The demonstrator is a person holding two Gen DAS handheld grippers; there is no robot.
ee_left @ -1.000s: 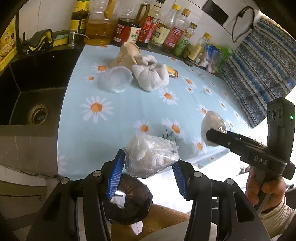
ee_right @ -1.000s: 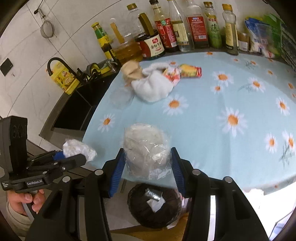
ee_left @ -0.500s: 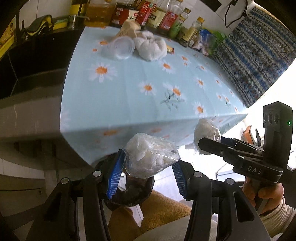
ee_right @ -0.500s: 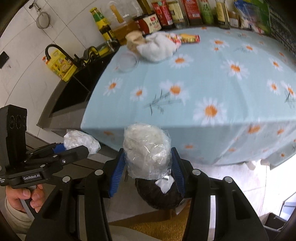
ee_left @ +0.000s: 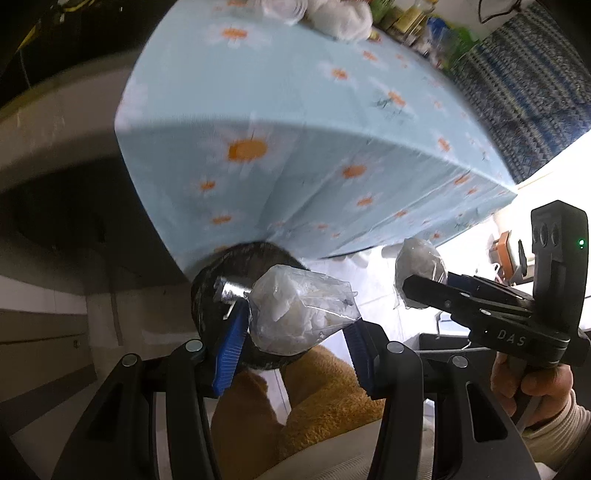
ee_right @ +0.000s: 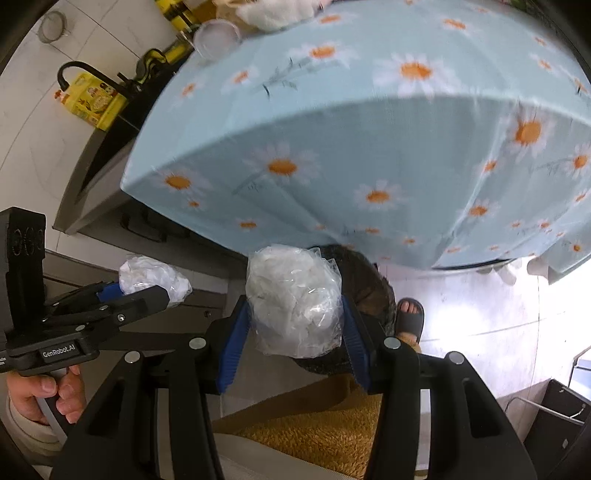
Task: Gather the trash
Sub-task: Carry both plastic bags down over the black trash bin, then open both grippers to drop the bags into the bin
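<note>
My left gripper (ee_left: 295, 334) is shut on a clear plastic bag of white crumpled trash (ee_left: 299, 314), held over a dark round trash bin (ee_left: 210, 295) below the table edge. My right gripper (ee_right: 291, 325) is shut on a second clear bag of white trash (ee_right: 293, 295), above the same bin (ee_right: 365, 288). Each gripper shows in the other's view: the right gripper (ee_left: 410, 291) with its bag (ee_left: 417, 258), the left gripper (ee_right: 147, 291) with its bag (ee_right: 151, 273).
The table with the blue daisy cloth (ee_left: 295, 110) looms above and ahead, its hanging edge close to both bags. A white cloth bundle (ee_left: 340, 14) and a clear cup (ee_right: 216, 37) lie far back. A sandalled foot (ee_right: 408, 317) stands beside the bin.
Both grippers have dropped below the table edge and tilted down toward the bin, each still holding its bag. The bin now shows larger behind the bags.
</note>
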